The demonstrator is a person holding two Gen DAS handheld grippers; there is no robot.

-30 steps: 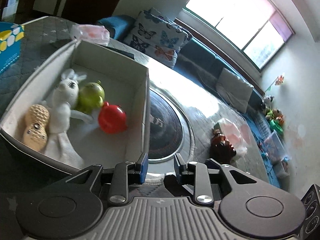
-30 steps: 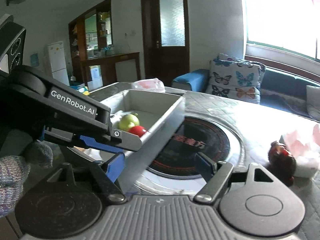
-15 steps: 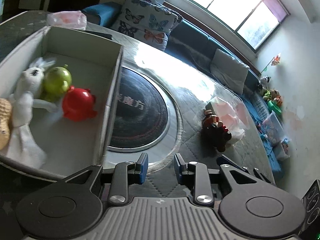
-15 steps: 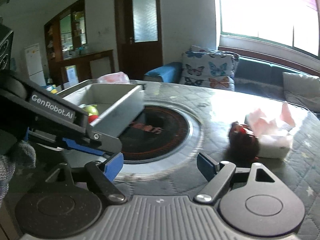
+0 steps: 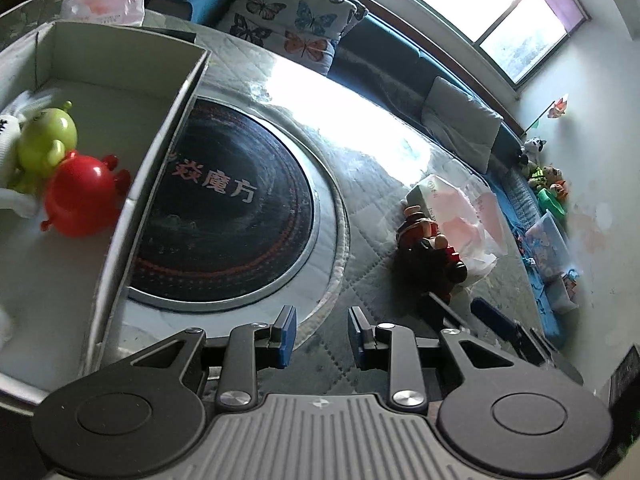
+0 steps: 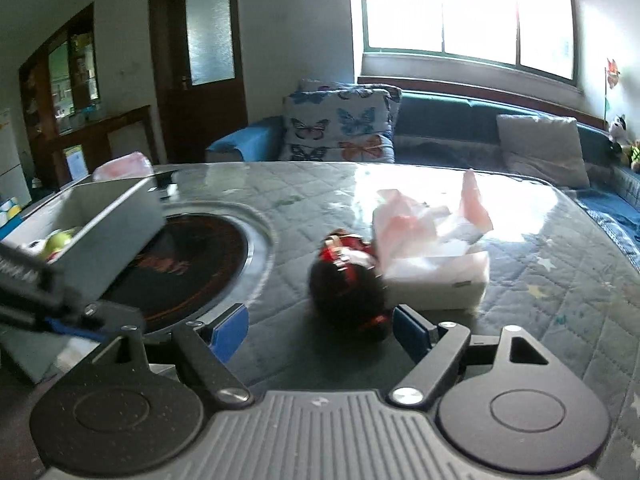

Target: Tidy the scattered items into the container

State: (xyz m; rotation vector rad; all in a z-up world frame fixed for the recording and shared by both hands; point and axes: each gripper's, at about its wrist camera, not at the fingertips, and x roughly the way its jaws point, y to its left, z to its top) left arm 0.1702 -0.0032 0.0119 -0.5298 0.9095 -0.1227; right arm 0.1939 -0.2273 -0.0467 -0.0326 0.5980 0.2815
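The grey box (image 5: 160,160) stands at the left, also in the right wrist view (image 6: 120,220). It holds a red toy (image 5: 82,200), a green toy (image 5: 46,140) and a white plush at its left edge. A dark red and black toy figure (image 5: 428,248) lies on the quilted table beside a tissue pack (image 5: 464,216). My right gripper (image 6: 320,330) is open, its blue fingertips either side of the figure (image 6: 348,276), just in front of it. My left gripper (image 5: 322,338) is empty, jaws slightly apart, over the table near the box corner.
A round black induction plate (image 5: 224,216) is set in the table between box and figure. A pink plastic bag (image 5: 104,6) lies behind the box. A sofa with cushions (image 6: 340,128) runs along the far side. The tissue pack (image 6: 432,256) sits right behind the figure.
Both grippers have swung right, away from the box. The right gripper has closed in on the toy figure, which now sits between its open fingertips.
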